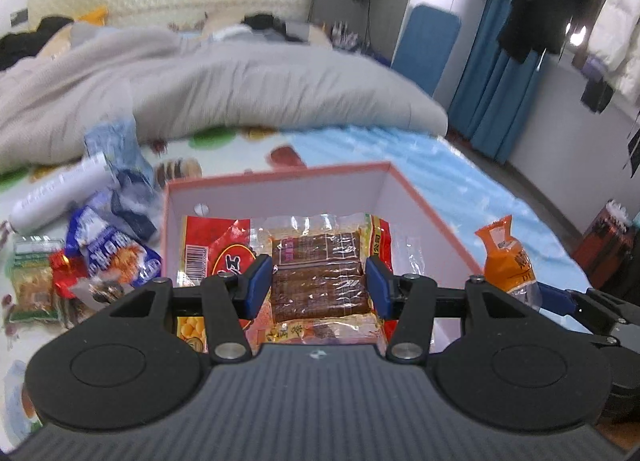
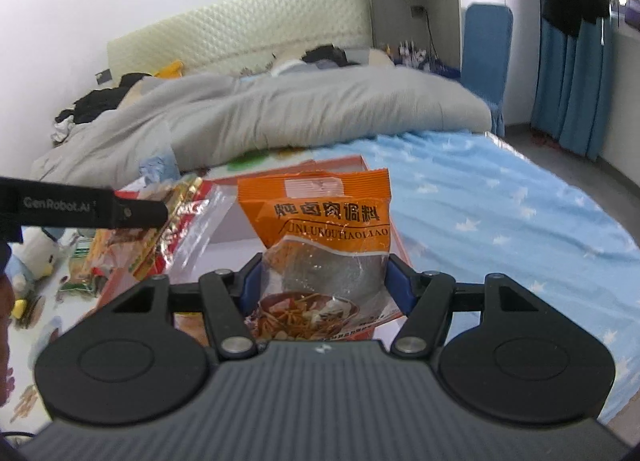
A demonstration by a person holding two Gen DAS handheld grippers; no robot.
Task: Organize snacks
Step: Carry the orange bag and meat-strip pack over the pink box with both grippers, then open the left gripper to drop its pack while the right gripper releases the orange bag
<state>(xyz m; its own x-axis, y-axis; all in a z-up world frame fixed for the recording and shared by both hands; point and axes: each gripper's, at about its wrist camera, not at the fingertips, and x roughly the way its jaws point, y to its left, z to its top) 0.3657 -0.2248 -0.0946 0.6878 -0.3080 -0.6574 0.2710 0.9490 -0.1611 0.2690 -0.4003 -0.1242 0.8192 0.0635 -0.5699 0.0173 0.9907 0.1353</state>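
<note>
My left gripper (image 1: 318, 285) is shut on a clear packet of brown snack with red and yellow edges (image 1: 316, 261), held over the pink-rimmed box (image 1: 280, 173). In the right wrist view the same packet (image 2: 176, 217) hangs from a left finger (image 2: 136, 212) above the box (image 2: 340, 160). My right gripper (image 2: 324, 285) is shut on an orange seasoning packet (image 2: 324, 221), upright and just right of the box. In the left wrist view that orange packet (image 1: 506, 257) stands beside the box's right wall. The box floor is hidden behind the held packet.
A heap of loose snacks lies left of the box: a blue packet (image 1: 116, 249), a green one (image 1: 32, 281), a white roll (image 1: 60, 197). A grey quilt (image 1: 240, 89) is bunched behind. A blue starred sheet (image 2: 500, 213) spreads to the right.
</note>
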